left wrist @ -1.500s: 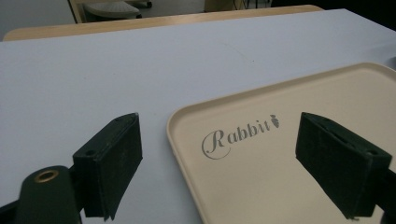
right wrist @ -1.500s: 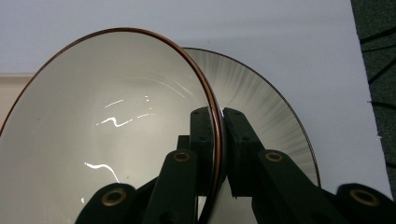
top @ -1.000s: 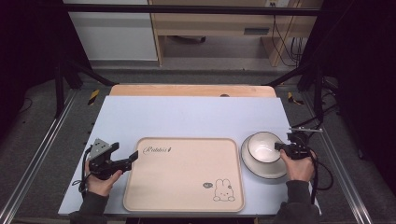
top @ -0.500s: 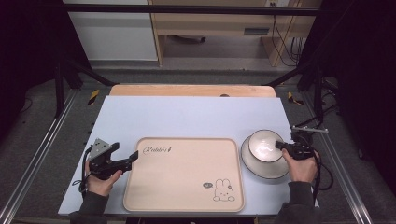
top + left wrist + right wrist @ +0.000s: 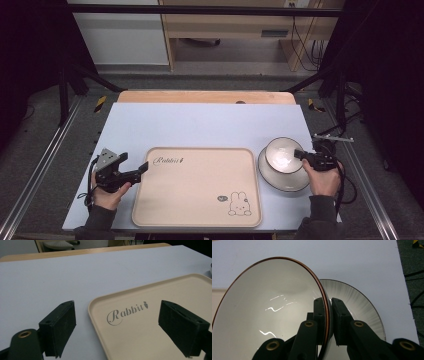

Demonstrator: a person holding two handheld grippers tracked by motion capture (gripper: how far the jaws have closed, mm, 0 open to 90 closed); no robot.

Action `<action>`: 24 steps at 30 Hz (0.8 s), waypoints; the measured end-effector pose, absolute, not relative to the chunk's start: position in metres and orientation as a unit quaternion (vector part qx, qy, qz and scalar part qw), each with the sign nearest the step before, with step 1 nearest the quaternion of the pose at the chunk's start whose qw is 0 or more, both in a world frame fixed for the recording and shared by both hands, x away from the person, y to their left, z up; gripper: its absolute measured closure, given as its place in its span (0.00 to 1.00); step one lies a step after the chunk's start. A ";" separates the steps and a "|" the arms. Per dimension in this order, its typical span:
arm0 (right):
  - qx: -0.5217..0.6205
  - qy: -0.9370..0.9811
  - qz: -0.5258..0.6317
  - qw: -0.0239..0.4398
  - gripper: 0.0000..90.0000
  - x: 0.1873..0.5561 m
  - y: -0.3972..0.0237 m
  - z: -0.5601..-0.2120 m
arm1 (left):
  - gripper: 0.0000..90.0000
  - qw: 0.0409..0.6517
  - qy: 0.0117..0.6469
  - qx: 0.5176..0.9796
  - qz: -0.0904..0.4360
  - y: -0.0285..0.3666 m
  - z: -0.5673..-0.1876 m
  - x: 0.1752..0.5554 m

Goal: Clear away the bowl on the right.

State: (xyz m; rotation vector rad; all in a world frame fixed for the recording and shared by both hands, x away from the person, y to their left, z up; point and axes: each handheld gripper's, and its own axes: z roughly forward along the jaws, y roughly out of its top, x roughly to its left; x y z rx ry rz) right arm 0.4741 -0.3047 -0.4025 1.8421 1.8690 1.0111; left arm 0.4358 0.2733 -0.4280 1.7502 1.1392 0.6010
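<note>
Bowl (image 5: 269,312), clamped at its rim by the right tongs (image 5: 298,154), has tipped up off the plate (image 5: 280,177) since a moment ago, likely bound for the tray (image 5: 200,187), where the left tongs (image 5: 144,167) wait released.

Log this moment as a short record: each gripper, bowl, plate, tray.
left gripper: open, jaws astride the tray's near-left corner, touching nothing
right gripper: shut on the bowl's rim, one jaw inside, one outside
bowl: white, brown rim, tilted, held above the plate
plate: grey-streaked, on the table right of the tray
tray: beige, empty, "Rabbit" lettering and a rabbit drawing
table: pale blue top
</note>
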 end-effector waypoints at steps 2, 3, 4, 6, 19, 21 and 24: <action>0.640 0.658 0.360 0.165 0.91 0.473 -0.304 -0.401 | 0.15 0.465 0.464 0.713 0.245 0.274 -0.428 0.436; 0.642 0.656 0.361 0.163 0.91 0.473 -0.303 -0.400 | 0.15 0.465 0.464 0.713 0.245 0.274 -0.428 0.436; 0.638 0.658 0.365 0.165 0.91 0.472 -0.302 -0.400 | 0.15 0.465 0.464 0.713 0.245 0.274 -0.428 0.436; 0.638 0.658 0.366 0.161 0.91 0.471 -0.300 -0.398 | 0.15 0.466 0.464 0.713 0.244 0.274 -0.428 0.436; 0.613 0.670 0.385 0.164 0.91 0.463 -0.288 -0.386 | 0.15 0.465 0.458 0.718 0.242 0.270 -0.427 0.439; 0.611 0.670 0.389 0.163 0.91 0.462 -0.286 -0.384 | 0.15 0.467 0.459 0.716 0.241 0.271 -0.427 0.439; 0.604 0.674 0.392 0.165 0.91 0.461 -0.283 -0.382 | 0.14 0.467 0.459 0.716 0.243 0.271 -0.428 0.438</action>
